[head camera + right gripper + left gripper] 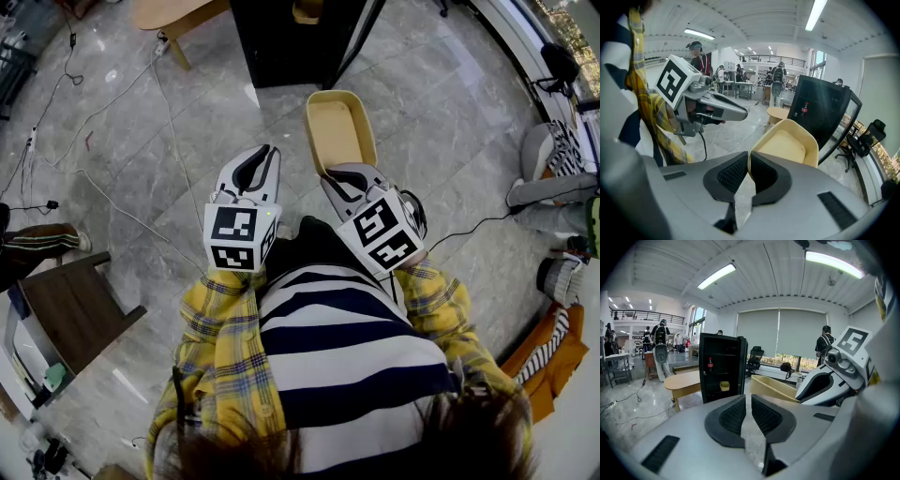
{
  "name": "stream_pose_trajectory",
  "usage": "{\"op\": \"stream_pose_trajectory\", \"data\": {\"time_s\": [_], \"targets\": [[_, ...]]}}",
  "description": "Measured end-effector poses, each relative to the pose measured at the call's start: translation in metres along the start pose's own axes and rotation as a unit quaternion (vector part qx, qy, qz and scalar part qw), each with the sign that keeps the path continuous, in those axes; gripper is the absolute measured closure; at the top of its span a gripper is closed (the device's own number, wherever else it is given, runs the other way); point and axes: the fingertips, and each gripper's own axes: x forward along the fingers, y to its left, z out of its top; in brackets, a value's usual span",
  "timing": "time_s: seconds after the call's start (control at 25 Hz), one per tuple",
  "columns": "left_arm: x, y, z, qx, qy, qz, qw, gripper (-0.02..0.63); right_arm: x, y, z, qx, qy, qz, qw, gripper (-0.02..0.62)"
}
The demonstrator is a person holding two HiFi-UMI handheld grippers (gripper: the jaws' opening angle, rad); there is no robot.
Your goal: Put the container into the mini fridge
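Head view: right gripper (351, 178) jaws clamped on near rim of tan container (339, 131), held over floor, short of mini fridge (291, 37).
Left gripper view: left gripper (746, 399) jaws together, empty.
Right gripper view: one-edge grip only. Risk: container may tilt/slip, or clip fridge frame on entry.

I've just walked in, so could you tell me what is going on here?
A person holds a gripper in each hand. The right gripper is shut on the rim of a beige container, carried out in front. The left gripper is shut and empty. The fridge stands ahead with its door open; the container isn't inside yet.
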Motion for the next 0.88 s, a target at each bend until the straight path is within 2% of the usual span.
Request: {"op": "stream_pose_trajectory", "data": {"time_s": [0.44,0.88], "targets": [[0.007,0.0,0.001,-0.007,-0.003,0.009,0.9999,0.557,0.007,-0.01,-0.006,-0.007,0.007,0.012,1.0,0.552],[0.036,0.005,0.006,-0.027,-0.011,0.032,0.9991,0.557,0.015,-0.035,-0.014,-0.028,0.013,0.032,0.999,0.552]]}}
